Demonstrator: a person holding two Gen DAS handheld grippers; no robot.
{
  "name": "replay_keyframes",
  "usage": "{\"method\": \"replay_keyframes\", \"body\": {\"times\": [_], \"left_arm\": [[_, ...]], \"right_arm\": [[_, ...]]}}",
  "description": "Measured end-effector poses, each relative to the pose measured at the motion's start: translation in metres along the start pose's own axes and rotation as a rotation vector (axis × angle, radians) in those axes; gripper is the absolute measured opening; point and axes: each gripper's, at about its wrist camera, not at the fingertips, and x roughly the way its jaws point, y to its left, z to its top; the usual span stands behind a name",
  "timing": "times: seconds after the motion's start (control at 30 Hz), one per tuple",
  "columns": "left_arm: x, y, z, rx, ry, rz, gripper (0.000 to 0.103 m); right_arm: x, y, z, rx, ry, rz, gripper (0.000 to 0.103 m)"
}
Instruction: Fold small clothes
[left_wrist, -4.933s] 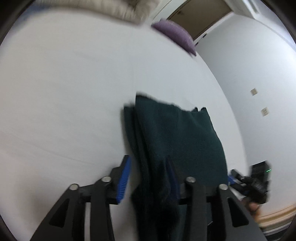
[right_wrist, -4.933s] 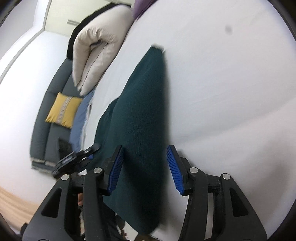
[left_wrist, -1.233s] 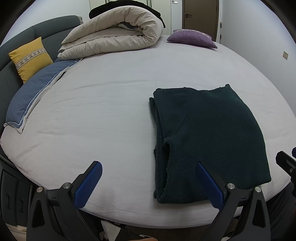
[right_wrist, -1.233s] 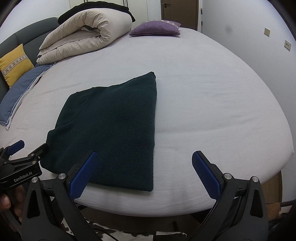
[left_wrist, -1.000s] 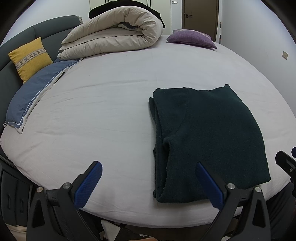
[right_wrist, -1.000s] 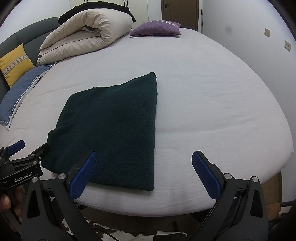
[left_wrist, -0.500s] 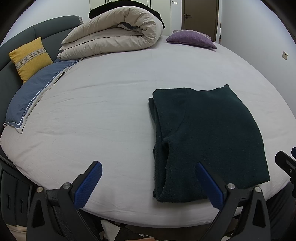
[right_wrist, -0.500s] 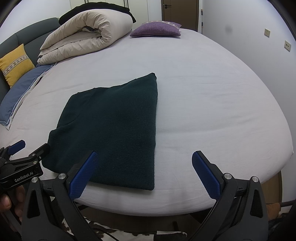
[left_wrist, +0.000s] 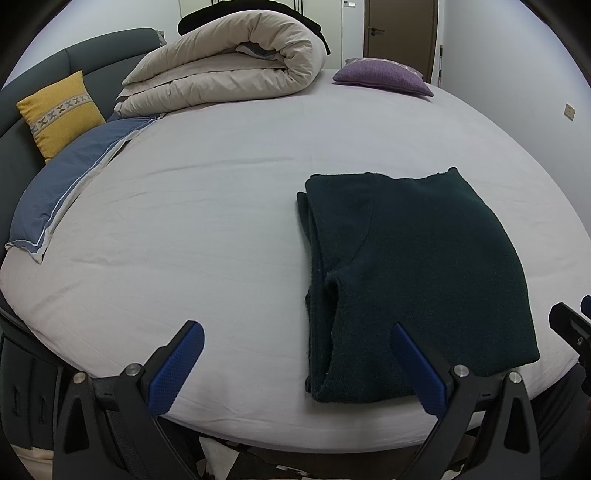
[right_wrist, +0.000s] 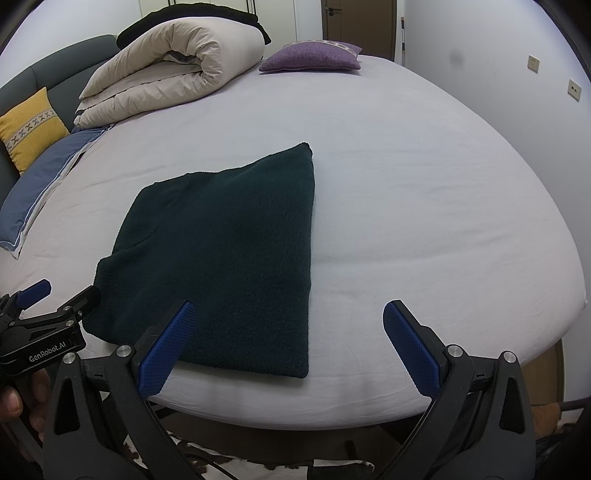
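A dark green knitted garment (left_wrist: 410, 266) (right_wrist: 229, 240) lies folded into a flat rectangle near the front edge of the bed, its layered edges facing left. My left gripper (left_wrist: 295, 365) hangs open just off the bed's front edge, its right pad level with the garment's near edge, nothing between its blue pads. My right gripper (right_wrist: 288, 343) is also open and empty, held in front of the garment's near right corner. The left gripper's tip (right_wrist: 55, 306) and the hand holding it show at the lower left of the right wrist view.
The bed's pale sheet (left_wrist: 207, 206) spreads wide around the garment. A rolled beige duvet (left_wrist: 229, 70), a purple cushion (left_wrist: 380, 75), a blue pillow (left_wrist: 70, 184) and a yellow cushion (left_wrist: 59, 110) sit at the back and left. A wall (right_wrist: 517, 66) runs along the right.
About five seconds ago both grippers were low over the garment, the left with cloth between its pads. Since then they pulled back and stand wide open; over the last second nothing moved.
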Motion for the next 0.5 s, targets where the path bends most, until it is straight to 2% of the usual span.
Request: {"method": "replay_keyframes", "body": {"times": [0.5], "left_arm": [[0.0005,0.0013,-0.0002,0.0,0.002,-0.001,0.103]], "right_arm": [[0.0021,-0.0019,-0.0012,0.003,0.004,0.002,0.103]]}}
